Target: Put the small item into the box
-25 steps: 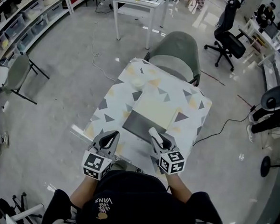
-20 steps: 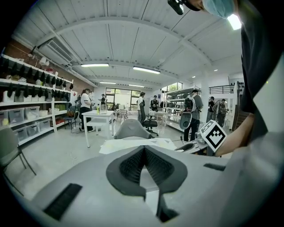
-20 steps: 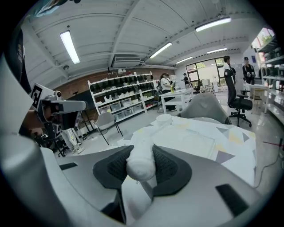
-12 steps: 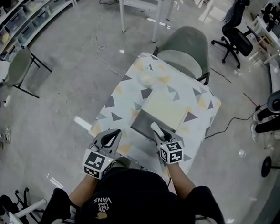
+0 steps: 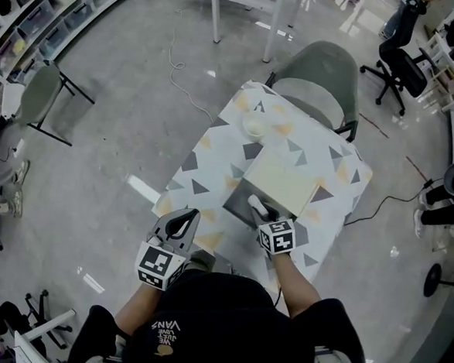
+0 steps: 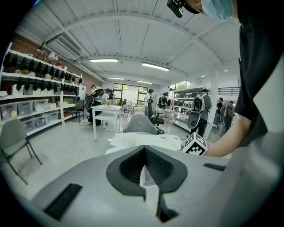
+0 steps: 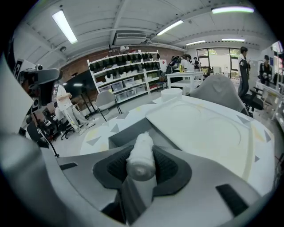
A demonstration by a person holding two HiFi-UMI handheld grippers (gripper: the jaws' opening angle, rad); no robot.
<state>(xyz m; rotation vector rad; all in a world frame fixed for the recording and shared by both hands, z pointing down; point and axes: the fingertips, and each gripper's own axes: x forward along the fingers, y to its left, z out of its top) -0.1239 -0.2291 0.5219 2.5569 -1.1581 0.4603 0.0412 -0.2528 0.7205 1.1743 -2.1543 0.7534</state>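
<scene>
The right gripper (image 5: 259, 213) is clamped on a small white tube (image 7: 141, 153), with 1 ribbed dark pad on each side of it and the tube's far end sticking out past the fingertips. In the head view this gripper reaches over the near edge of the table (image 5: 214, 149), which is covered with a pale cloth printed with grey and yellow triangles. The tube's tip sits over the grey open compartment of the box (image 5: 239, 204). Whether the tube touches the compartment's floor cannot be told. The box's cream lid (image 5: 281, 181) lies flat just beyond the compartment, on the side away from the person. The left gripper (image 5: 184, 216) is closed on nothing: its 2 jaws meet at the tips, and only the hollow between the pads stays clear. It hangs off the table's near left corner, apart from the box and level with the right one. A small white bowl (image 5: 254, 127) rests on the cloth beyond the lid, and a grey-green chair (image 5: 321, 79) stands at the table's far end.
</scene>
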